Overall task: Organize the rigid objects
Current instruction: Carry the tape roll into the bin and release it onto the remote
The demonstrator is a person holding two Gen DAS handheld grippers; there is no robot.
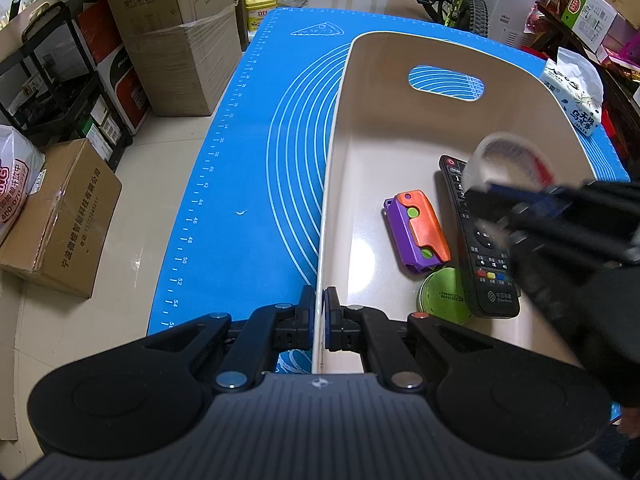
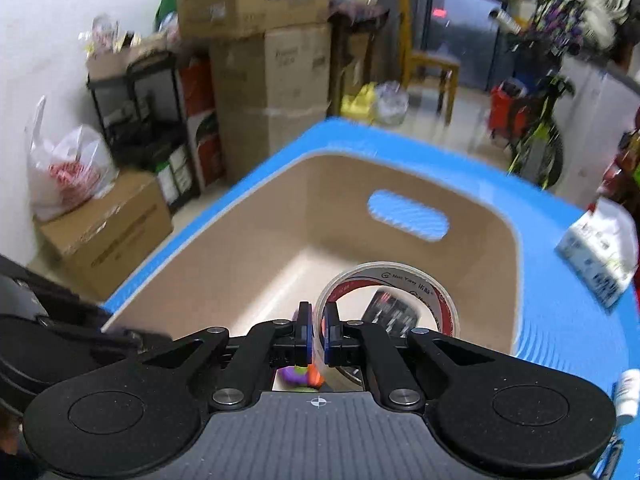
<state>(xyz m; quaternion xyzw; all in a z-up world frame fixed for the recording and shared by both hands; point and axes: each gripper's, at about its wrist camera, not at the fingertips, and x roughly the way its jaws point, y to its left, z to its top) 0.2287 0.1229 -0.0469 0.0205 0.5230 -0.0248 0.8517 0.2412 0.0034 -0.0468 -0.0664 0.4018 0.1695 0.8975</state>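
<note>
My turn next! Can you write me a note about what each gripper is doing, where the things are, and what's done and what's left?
Left gripper: shut on the bin wall, steadying it.
Right gripper: shut on the tape roll, held above the bin.
Already in the bin: remote, purple-orange toy, green tin.
Bin sits on the blue mat.
Left: lower the tape into the bin and let go. A small white bottle at the right view's edge and a tissue pack stay outside; I can't tell whether they belong in.
</note>
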